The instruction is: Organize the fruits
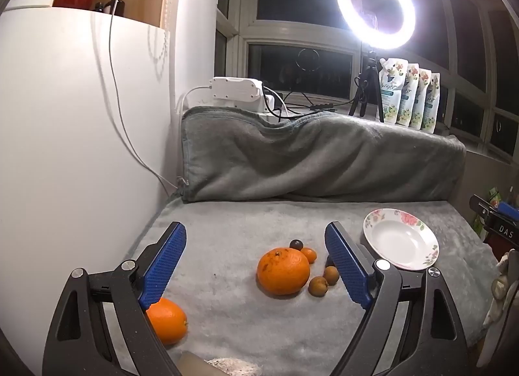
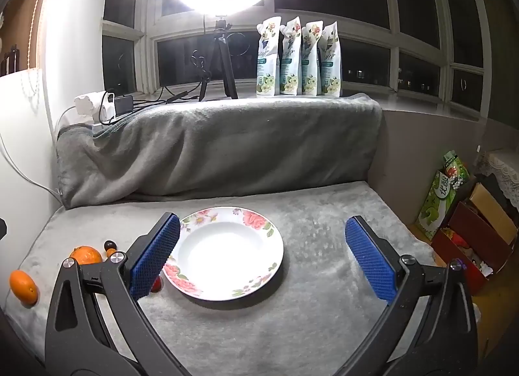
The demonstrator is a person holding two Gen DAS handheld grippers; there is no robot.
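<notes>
The left gripper's (image 1: 256, 246) own blue finger covers the top of a smooth orange (image 1: 168, 321) at the bottom left of the left wrist view, and its other finger (image 1: 347, 265) hides most of a small dark fruit just behind two brown round fruits (image 1: 324, 280), too small to name with any certainty. In the right wrist view the near finger (image 2: 155, 256) overlaps the left rim of the floral plate (image 2: 194, 288) and hides all but a red sliver of some small fruit (image 2: 156, 284) beside it; what that fruit is cannot be told. The fruit lies on a grey fleece blanket (image 1: 243, 220) spread over a flat surface: a large bumpy-skinned orange (image 1: 283, 270) in the middle, with a tiny orange citrus (image 1: 308, 254) and a dark grape-like fruit (image 1: 295, 244) touching or just behind it, and the brown pair just to its right. The plate sits well to the right of this cluster and holds nothing. Behind, the blanket is draped up over a ledge, where a lit ring light (image 1: 376, 7) on a tripod glares strongly enough to wash out its centre, next to four standing pouches (image 2: 298, 58) and a white power strip (image 1: 236, 90) with cables. Cardboard boxes (image 2: 460, 213) stand on the floor at the far right. Both tools tilt gently downward. The left gripper's jaws are spread wide over the fruit cluster, gripping nothing; the right gripper (image 2: 262, 252) is likewise spread wide, straddling the plate without touching it.
</notes>
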